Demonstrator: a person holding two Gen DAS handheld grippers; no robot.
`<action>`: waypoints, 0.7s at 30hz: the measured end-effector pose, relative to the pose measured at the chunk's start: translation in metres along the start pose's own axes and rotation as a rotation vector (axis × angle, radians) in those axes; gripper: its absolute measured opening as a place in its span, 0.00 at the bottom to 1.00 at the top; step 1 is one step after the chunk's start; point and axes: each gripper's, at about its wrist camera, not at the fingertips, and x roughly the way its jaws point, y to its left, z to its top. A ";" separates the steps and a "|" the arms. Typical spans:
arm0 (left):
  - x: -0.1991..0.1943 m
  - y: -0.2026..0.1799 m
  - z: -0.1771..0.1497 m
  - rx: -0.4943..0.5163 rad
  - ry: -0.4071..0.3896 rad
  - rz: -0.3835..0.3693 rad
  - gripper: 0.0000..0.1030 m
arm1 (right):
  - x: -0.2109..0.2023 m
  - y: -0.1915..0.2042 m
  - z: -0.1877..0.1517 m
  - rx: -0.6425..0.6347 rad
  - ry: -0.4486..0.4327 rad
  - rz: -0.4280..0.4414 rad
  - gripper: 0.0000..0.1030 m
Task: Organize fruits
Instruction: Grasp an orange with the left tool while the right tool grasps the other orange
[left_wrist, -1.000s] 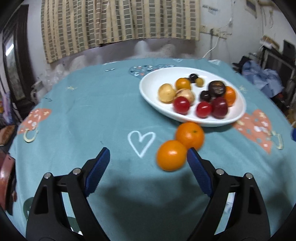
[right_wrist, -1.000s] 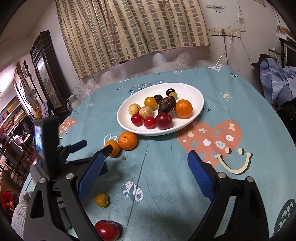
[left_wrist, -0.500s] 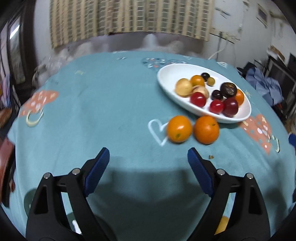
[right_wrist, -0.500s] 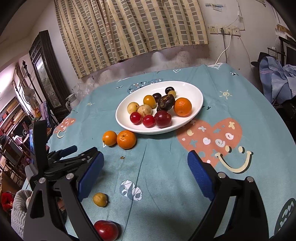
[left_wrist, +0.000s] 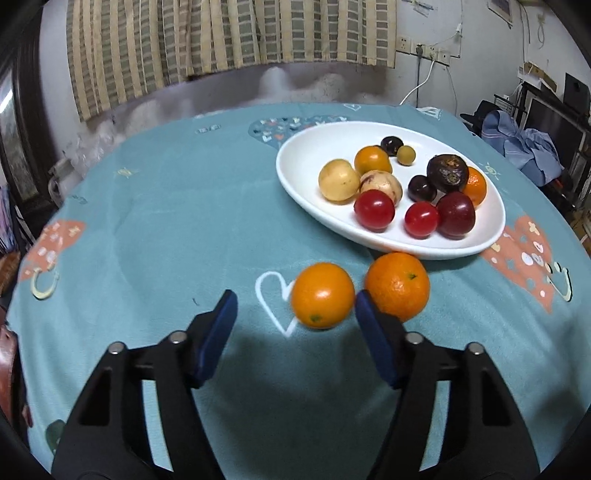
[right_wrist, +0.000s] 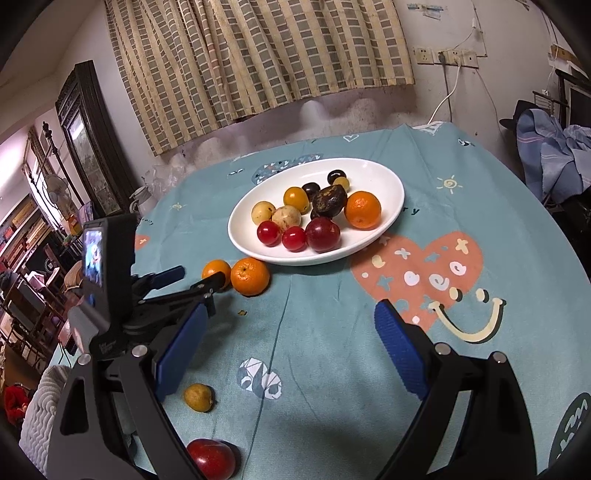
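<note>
Reaching low over the teal-clothed counter (left_wrist: 147, 229) with the left hand-held gripper (left_wrist: 293, 306), jaws spread wide and pinching nothing; straddling a smooth orange (left_wrist: 322, 295) that is sitting between the blue fingertips (left_wrist: 226, 306), close against the right-side pad, still resting on the cloth

Lying just past that right-side pad: a second, dimpled orange (left_wrist: 398, 285), beside the first and right up against the near rim of the white oval plate (left_wrist: 306, 166)

Sitting ahead and to the right of the left hand-held gripper: the plate, carrying red, yellow, dark and orange fruits

Hovering higher and further back with the right hand-held gripper (right_wrist: 288, 328), jaws likewise spread and holding nothing; showing, near its left finger, a small yellow fruit (right_wrist: 198, 397) and a red fruit (right_wrist: 211, 458) lying loose on the cloth, well apart from the plate
</note>
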 end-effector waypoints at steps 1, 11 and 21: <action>0.004 0.001 0.000 -0.003 0.013 -0.012 0.60 | 0.000 0.000 0.000 -0.003 -0.001 -0.003 0.89; 0.015 0.000 0.002 -0.032 0.045 -0.082 0.37 | 0.006 -0.001 -0.002 -0.014 -0.001 -0.018 0.89; -0.050 0.035 -0.034 -0.103 0.010 -0.014 0.37 | 0.022 0.005 -0.010 -0.064 0.047 -0.031 0.89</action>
